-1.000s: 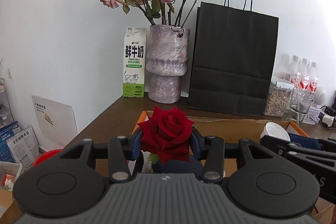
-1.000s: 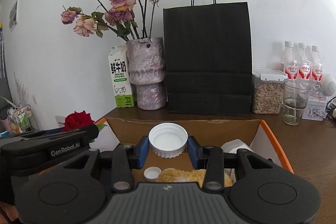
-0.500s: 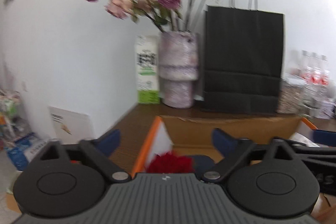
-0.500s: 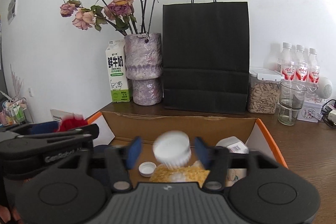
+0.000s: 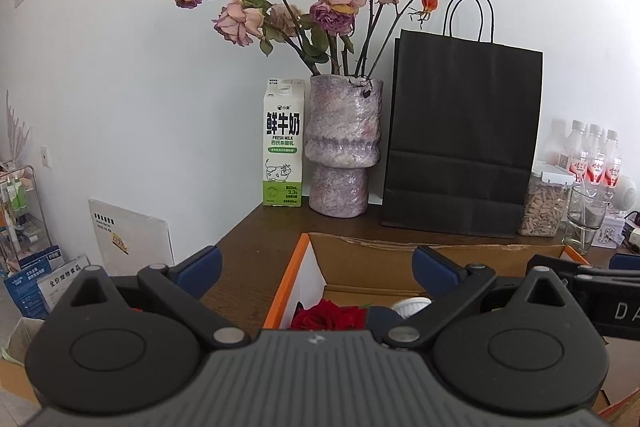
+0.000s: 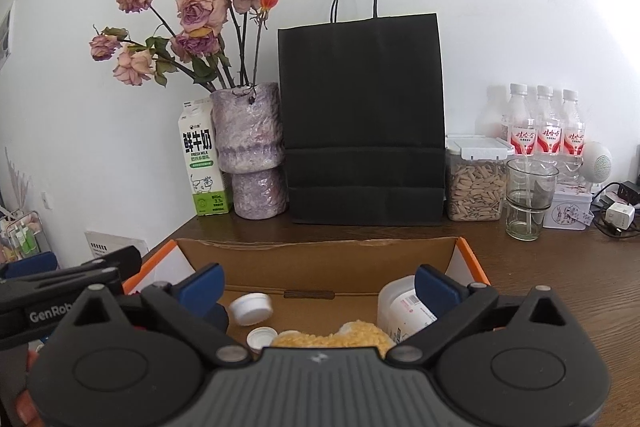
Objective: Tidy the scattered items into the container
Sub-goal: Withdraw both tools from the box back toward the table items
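An open cardboard box [image 6: 320, 246] with orange edges sits on the brown table in front of both grippers. My left gripper [image 5: 316, 267] hangs open over its left end, nothing between the blue pads. A red rose [image 5: 330, 315] lies in the box below it, partly hidden by the gripper body. My right gripper [image 6: 319, 286] has its jaws opening wide over the box, gripping nothing. Below it lie a white lid [image 6: 251, 308], a small white cap [image 6: 260, 338], a yellow spongy lump [image 6: 332, 339] and a white jar [image 6: 402, 307] on its side.
Behind the box stand a milk carton [image 6: 202, 171], a mauve vase [image 6: 252, 155] of dried roses, a black paper bag [image 6: 362, 123], a seed jar [image 6: 476, 187], a glass [image 6: 528, 199] and water bottles [image 6: 548, 131]. The table edge [image 5: 240, 239] runs down the left.
Both grippers went from shut to wide open. The red rose left the left gripper and the white lid left the right gripper; both now lie in the box.
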Available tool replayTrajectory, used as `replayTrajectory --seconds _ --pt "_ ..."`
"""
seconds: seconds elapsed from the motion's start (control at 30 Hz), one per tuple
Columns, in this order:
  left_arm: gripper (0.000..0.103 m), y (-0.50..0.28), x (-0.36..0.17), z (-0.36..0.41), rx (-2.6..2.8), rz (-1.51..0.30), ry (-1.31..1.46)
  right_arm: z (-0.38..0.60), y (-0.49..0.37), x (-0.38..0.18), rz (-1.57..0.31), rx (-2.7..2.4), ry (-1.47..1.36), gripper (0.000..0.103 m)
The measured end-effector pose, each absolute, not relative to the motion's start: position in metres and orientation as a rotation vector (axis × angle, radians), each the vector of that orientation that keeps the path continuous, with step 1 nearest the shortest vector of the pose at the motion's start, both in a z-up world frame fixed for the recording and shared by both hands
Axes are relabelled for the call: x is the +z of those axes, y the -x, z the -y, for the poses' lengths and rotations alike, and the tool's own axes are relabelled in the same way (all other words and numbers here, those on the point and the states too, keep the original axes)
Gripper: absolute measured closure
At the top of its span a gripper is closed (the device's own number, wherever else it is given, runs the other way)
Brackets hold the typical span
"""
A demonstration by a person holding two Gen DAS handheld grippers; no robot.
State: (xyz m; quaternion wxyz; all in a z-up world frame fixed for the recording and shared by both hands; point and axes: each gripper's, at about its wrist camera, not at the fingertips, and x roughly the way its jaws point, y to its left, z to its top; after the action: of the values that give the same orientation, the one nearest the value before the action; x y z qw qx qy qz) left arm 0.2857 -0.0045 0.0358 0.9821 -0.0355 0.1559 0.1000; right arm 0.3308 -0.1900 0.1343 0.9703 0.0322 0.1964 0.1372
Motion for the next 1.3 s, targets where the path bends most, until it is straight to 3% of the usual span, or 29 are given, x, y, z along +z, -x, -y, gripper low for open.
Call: replayTrajectory --seconds 0.93,1.3 --pt "0.000 -0.277 0.033 0.002 0.184 -0.308 0.059 0.186 -0.326 0.130 -0.397 0.278 -0.042 0.001" --pt "0.000 -0.252 0.026 -0.003 0.157 -0.252 0.052 0.192 -0.288 0.111 -0.339 0.236 0.005 0.001"
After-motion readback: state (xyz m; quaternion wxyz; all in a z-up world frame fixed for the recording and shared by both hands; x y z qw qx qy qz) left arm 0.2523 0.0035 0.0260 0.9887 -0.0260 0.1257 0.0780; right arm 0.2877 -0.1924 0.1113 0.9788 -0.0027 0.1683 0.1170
